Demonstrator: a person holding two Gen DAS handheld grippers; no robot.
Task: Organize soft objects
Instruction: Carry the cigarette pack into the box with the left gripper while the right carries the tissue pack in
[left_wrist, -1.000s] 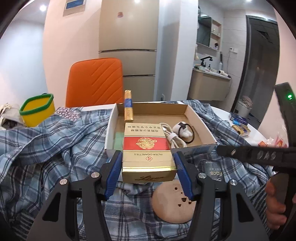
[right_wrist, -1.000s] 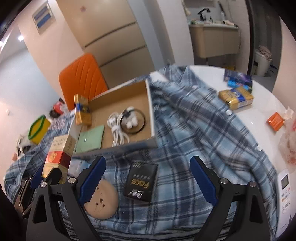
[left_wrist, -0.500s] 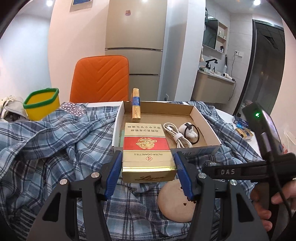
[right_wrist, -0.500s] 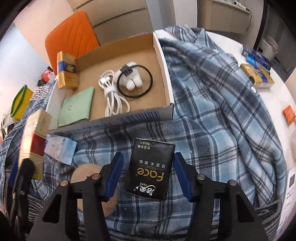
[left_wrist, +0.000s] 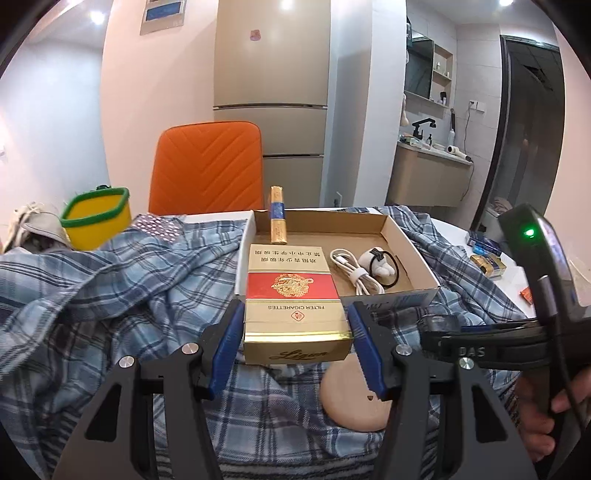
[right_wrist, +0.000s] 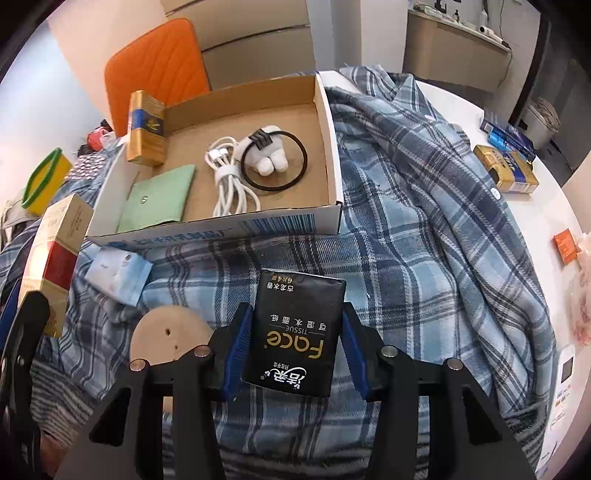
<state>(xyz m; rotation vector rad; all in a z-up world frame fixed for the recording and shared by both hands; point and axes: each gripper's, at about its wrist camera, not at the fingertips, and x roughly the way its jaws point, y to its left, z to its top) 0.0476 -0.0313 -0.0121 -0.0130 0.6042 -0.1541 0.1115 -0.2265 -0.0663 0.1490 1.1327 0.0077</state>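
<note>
My right gripper (right_wrist: 295, 310) points down at a black tissue pack (right_wrist: 295, 332) lying on a blue plaid shirt (right_wrist: 424, 221). Its jaws are closing, the pack is between them, and the blue pads (right_wrist: 240, 332) touch its sides. My left gripper (left_wrist: 295, 310) is shut on a gold and red cigarette box (left_wrist: 291, 288), held above the shirt in front of an open cardboard box (left_wrist: 417, 254). A small light-blue tissue pack (right_wrist: 118, 273) lies by the cardboard box's front wall.
The cardboard box (right_wrist: 221, 229) holds a green wallet (right_wrist: 159, 199), a white cable (right_wrist: 229, 177), a hair tie with a white plush (right_wrist: 269, 155) and a gold pack (right_wrist: 144, 125). A tan disc (right_wrist: 166, 336) lies on the shirt. Cigarette packs (right_wrist: 506, 170) sit right; an orange chair (left_wrist: 207, 166) stands behind.
My right gripper tipped downward and sank over the black tissue pack, and its jaws narrowed from wide apart to the pack's sides. The left gripper kept still with the cigarette box.
</note>
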